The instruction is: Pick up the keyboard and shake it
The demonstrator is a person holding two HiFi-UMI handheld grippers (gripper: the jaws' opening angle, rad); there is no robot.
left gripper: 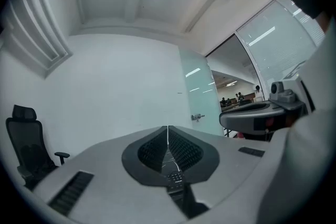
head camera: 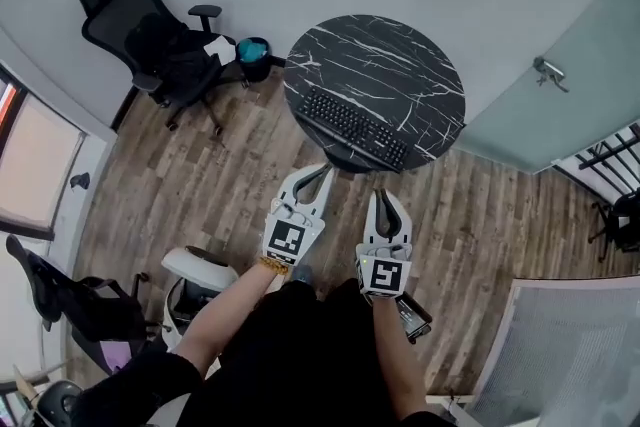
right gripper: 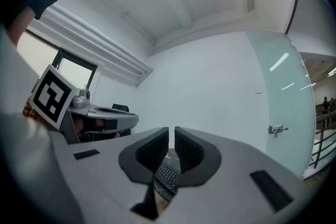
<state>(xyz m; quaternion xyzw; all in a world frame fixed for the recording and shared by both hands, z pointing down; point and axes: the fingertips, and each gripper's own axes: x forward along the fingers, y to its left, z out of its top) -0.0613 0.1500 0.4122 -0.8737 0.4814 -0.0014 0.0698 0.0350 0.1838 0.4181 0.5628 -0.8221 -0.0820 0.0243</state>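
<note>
**One keyboard [head camera: 353,128] lying untouched on the bench [head camera: 400,55]**

Black and full-length, the keyboard lies flat on the near part of the round, dark marble-patterned bench, straight ahead of both tools and set on a slant. Its right end comes closer to them than its left end does.

The left hand-held gripper [head camera: 322,172] is held out level, with its tips just short of the bench's near edge and the keyboard beyond them. In the left gripper view its jaws are clenched together with nothing between them, and a strip of keys shows below the tips. The right hand-held gripper [head camera: 383,198] is level beside it on the right, its tips a little further back from the bench. Its jaws are also clenched on nothing, with only a thin slit left, and the keyboard shows under them in the right gripper view.

Under both tools is a wooden plank floor [head camera: 200,185]. Well off to the left of the left tool stands a black office chair [head camera: 150,40] with a teal tub [head camera: 253,50] beside it. Far to the right of the right tool is a frosted glass door [head camera: 580,25] with a metal handle [head camera: 548,72].
</note>
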